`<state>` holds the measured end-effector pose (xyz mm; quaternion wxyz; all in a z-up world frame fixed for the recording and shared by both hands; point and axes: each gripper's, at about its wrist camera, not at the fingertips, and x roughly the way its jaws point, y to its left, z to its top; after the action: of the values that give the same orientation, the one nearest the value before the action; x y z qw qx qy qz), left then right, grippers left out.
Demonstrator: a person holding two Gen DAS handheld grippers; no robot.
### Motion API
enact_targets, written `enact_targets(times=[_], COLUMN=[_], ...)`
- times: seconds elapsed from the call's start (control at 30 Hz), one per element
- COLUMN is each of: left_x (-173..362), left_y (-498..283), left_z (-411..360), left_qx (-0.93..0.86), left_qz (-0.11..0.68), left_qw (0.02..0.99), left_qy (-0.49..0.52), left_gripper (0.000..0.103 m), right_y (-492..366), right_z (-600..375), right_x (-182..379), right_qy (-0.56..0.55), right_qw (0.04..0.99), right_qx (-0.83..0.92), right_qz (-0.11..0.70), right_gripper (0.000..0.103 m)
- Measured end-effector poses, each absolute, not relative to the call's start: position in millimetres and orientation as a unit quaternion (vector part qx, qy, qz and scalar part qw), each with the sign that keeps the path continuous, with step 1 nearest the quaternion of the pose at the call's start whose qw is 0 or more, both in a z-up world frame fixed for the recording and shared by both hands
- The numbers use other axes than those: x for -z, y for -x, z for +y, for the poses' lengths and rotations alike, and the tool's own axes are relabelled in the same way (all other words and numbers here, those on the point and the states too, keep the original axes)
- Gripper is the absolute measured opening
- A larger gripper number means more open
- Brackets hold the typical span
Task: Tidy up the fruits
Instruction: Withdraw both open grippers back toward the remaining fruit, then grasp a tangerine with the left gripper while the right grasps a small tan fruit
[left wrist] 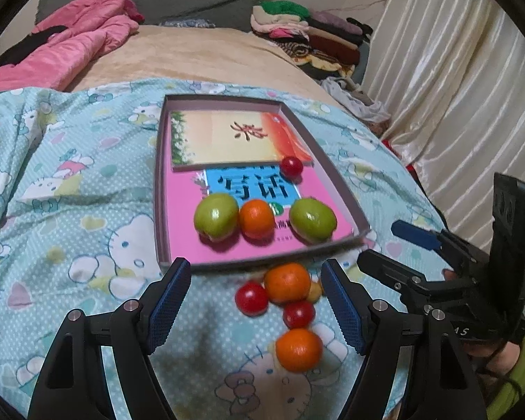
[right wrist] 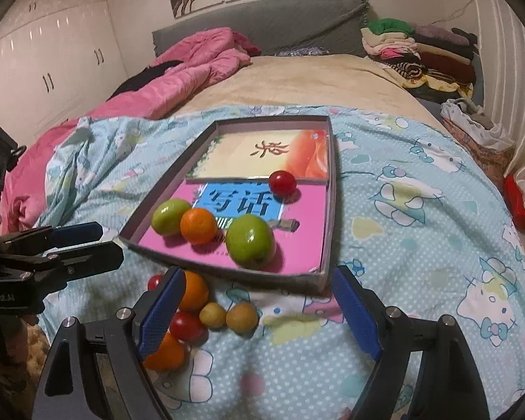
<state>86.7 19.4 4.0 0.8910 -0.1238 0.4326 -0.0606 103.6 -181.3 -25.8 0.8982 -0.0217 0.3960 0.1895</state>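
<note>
Left wrist: left gripper gapes above oranges.

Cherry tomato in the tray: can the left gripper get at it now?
Probably yes. The cherry tomato sits alone at the book's edge, nothing above it; the left gripper, jaws open and empty, must pass over the green fruits.

The pink book lying in the shallow box carries a blue label with 2 large dark characters, 写话; in the left wrist view they appear upside down. The cream booklet behind it bears a single brush-style character in dark red, too stylized to read surely. On the left gripper body, white lettering shows partly, roughly "eeRobot.AI".
</note>
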Motion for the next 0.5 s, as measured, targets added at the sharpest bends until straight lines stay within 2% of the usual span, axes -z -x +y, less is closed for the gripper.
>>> enact_targets(times=[0.5], left_x=[13], left_y=[-69], left_z=[-3], left_qx=[0.087], left_qz=[0.476], left_qw=[0.869], left_qy=[0.102], left_gripper=[0.078], right_y=[-98], right_z=[-178], right_x=[36], right_qy=[0.041], right_qw=[0.882], right_qx=[-0.186], right_qz=[0.430], right_gripper=[0.085])
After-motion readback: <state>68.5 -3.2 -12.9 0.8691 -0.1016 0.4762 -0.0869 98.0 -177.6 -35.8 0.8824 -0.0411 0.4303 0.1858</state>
